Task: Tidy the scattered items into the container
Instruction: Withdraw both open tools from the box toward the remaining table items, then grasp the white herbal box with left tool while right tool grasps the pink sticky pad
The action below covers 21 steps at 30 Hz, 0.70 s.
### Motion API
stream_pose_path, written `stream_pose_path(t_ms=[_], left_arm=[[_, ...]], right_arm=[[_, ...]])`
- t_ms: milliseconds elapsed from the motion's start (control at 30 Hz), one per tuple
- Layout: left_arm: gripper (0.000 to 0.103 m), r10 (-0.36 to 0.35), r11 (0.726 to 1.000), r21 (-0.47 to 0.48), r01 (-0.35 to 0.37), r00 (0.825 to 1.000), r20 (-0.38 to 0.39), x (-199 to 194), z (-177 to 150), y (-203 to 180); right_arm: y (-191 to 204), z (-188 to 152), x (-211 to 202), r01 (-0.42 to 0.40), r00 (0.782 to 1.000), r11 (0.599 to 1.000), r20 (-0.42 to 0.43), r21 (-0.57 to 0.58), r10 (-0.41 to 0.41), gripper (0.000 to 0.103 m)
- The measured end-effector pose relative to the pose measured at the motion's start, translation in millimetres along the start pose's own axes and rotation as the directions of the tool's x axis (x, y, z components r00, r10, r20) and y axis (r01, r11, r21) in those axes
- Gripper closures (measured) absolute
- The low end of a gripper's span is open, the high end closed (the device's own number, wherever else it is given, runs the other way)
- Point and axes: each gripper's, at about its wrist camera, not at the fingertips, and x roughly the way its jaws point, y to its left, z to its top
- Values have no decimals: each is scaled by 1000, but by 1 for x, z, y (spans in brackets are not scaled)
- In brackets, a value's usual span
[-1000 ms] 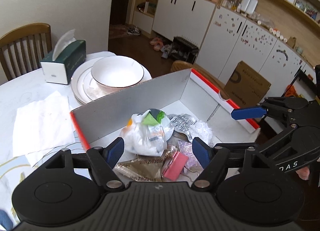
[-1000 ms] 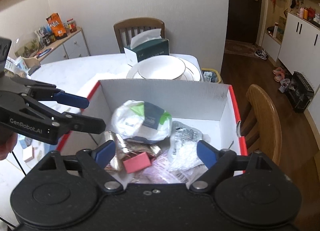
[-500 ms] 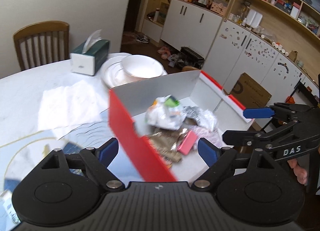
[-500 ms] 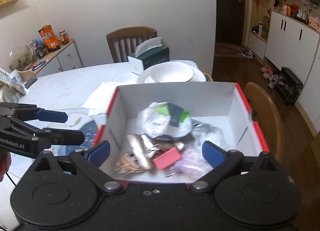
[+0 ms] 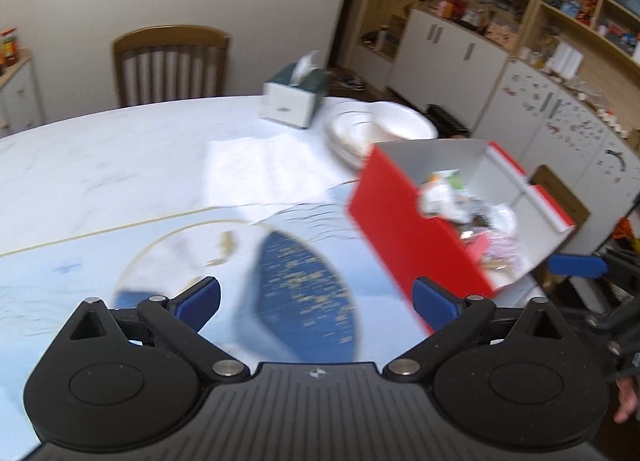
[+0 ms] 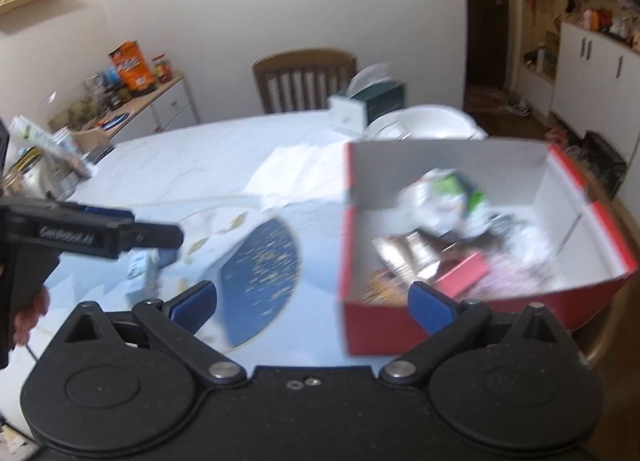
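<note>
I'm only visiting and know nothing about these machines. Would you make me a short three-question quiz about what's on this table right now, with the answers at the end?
1. True or false: the red box holds several wrappers and packets.
2. What stands nearest the wooden chair: A) the tissue box, B) the red box, C) the small carton?
3. Fill the gap: both the left gripper and the right gripper hold ____.

Key
1. True; a pink packet and crumpled bags lie inside.
2. A.
3. Nothing. The left gripper's jaws are opening, those of the right stand wide, and only tabletop shows between them.
</note>
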Motion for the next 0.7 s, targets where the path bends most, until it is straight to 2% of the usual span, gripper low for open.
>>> stream_pose_path(t_ms=[233, 433, 700], left_arm=[[1, 78, 996, -45, -79, 997, -22, -4, -17, 52], [1, 123, 991, -48, -126, 991, -59, 9, -30, 77], [1, 149, 986, -60, -156, 983, -109, 32, -38, 96]], right_arm=[[52, -16, 22, -91, 995, 995, -47, -45, 89, 1], [93, -32, 51, -47, 997, 984, -65, -172, 36, 1], [115, -43, 85, -62, 992, 977, -125, -204, 37, 3]])
